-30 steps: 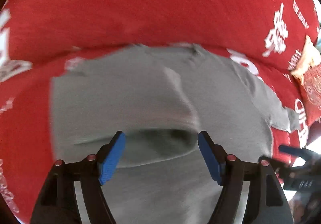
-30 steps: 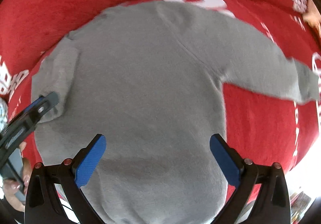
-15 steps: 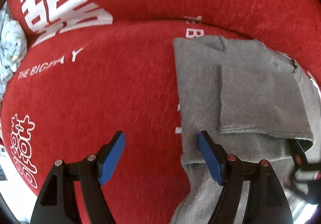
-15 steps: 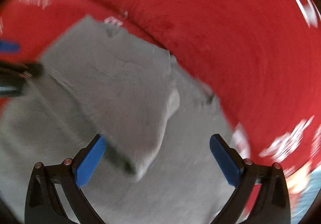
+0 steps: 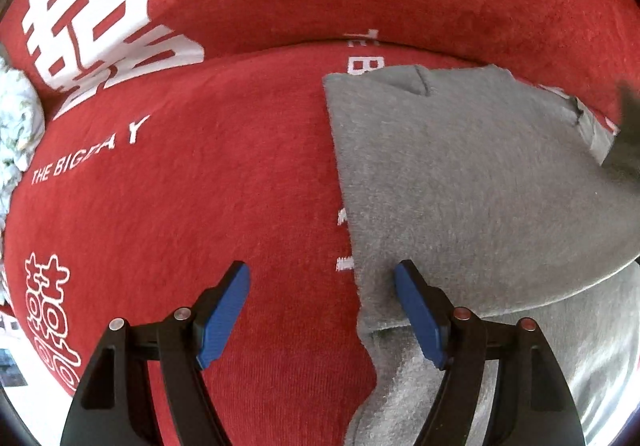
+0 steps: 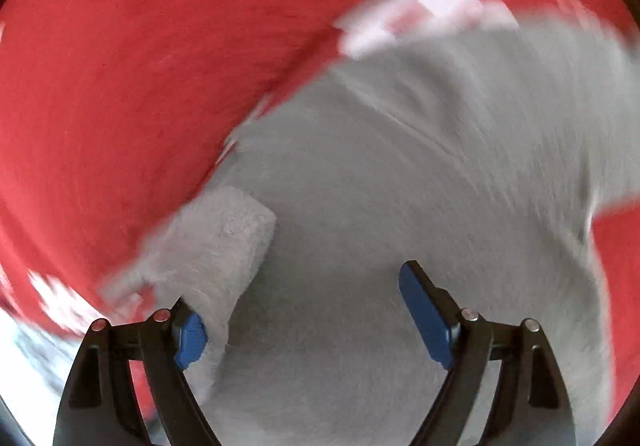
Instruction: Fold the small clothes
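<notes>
A small grey sweater (image 5: 472,182) lies on a red blanket (image 5: 192,206), partly folded, with a folded layer on top. My left gripper (image 5: 322,306) is open and empty at the sweater's left edge; its right finger (image 5: 416,310) rests at the cloth, its left finger over the blanket. In the blurred right wrist view the sweater (image 6: 420,186) fills the middle. My right gripper (image 6: 316,322) is open above it, and a turned-up fuzzy cuff or corner (image 6: 224,246) covers most of its left pad.
The red blanket has white printed letters and characters (image 5: 92,18). A pale bundle of cloth (image 5: 16,122) lies at the far left edge of the left wrist view. A dark blurred shape (image 5: 628,134), partly out of view, sits at the right edge over the sweater.
The left gripper has stayed at the sweater's left edge. The folded layer now lies flatter and wider. The right gripper has swung quickly across the sweater, with strong blur.
</notes>
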### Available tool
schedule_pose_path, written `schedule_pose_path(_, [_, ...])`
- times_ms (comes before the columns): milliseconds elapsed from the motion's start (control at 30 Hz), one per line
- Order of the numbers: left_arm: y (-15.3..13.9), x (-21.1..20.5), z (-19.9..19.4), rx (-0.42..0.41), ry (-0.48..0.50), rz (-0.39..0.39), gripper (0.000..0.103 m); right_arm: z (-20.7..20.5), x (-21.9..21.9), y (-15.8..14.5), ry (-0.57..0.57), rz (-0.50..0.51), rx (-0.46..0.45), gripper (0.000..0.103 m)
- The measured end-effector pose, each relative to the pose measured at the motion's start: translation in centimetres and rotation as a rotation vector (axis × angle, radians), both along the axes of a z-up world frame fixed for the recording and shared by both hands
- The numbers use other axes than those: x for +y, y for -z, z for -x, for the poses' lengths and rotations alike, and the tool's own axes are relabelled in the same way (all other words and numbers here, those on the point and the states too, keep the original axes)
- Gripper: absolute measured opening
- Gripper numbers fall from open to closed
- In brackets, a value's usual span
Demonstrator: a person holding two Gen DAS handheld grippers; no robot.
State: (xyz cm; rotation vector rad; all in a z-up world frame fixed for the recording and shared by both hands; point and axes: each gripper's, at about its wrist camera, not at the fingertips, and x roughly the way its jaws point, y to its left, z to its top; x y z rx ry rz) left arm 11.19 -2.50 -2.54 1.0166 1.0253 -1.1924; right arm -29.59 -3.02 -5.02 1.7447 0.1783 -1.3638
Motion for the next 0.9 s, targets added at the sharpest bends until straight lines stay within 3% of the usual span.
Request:
schedule_pose_path(133, [0.0, -0.3, -0.4, 0.023, 0.001, -0.019, 0.076, 2.7, 3.0, 0.9, 0.215, 0.024, -0.178, 0.089])
schedule_pose_path(200, [-0.4, -0.8, -1.0, 0.043, -0.011, -0.035, 0.076, 2.9, 3.5, 0.9, 0.226, 0.009, -0.221, 0.089])
schedule_pose_path(300, [-1.3, -2.5, -2.7, 0.071, -0.034, -0.013, 0.076, 1.0, 3.7, -0.5, 0.098, 0.018, -0.262, 0.090])
schedule_pose_path(400, [-1.1, -5.1, -4.2, 0.118, -0.063, -0.022, 0.076, -4.3, 3.6, -0.7, -0.086, 0.011, -0.353, 0.090])
schedule_pose_path(500, [0.5, -8.0, -4.6, 0.161, -0.065, -0.083, 0.076, -10.7, 3.7, 0.5, -0.220, -0.027, -0.449, 0.090])
schedule_pose_path(600, [2.0, -9.8, -4.4, 0.194, -0.054, -0.130, 0.076, -16.0, 3.2, 2.4, -0.237, -0.045, -0.503, 0.090])
schedule_pose_path(733, [3.1, -11.1, -4.8, 0.245, -0.081, -0.166, 0.076, -18.0, 1.5, 3.5, -0.183, -0.053, -0.506, 0.090])
schedule_pose_path(767, [3.2, -11.2, -5.1, 0.268, -0.094, -0.169, 0.068, -18.1, 1.5, 3.9, -0.169, -0.051, -0.496, 0.089])
schedule_pose_path(833, [2.8, -11.5, -5.6, 0.307, -0.095, -0.136, 0.032, -18.9, 1.1, 3.8, -0.156, -0.055, -0.476, 0.064])
schedule_pose_path(867, [2.5, -11.7, -5.9, 0.356, -0.090, -0.132, 0.006, -19.2, 0.8, 4.0, -0.164, -0.060, -0.481, 0.021])
schedule_pose_path(900, [2.3, -11.7, -6.0, 0.354, -0.092, -0.128, 0.006, -19.8, 0.5, 4.1, -0.176, -0.065, -0.487, 0.007])
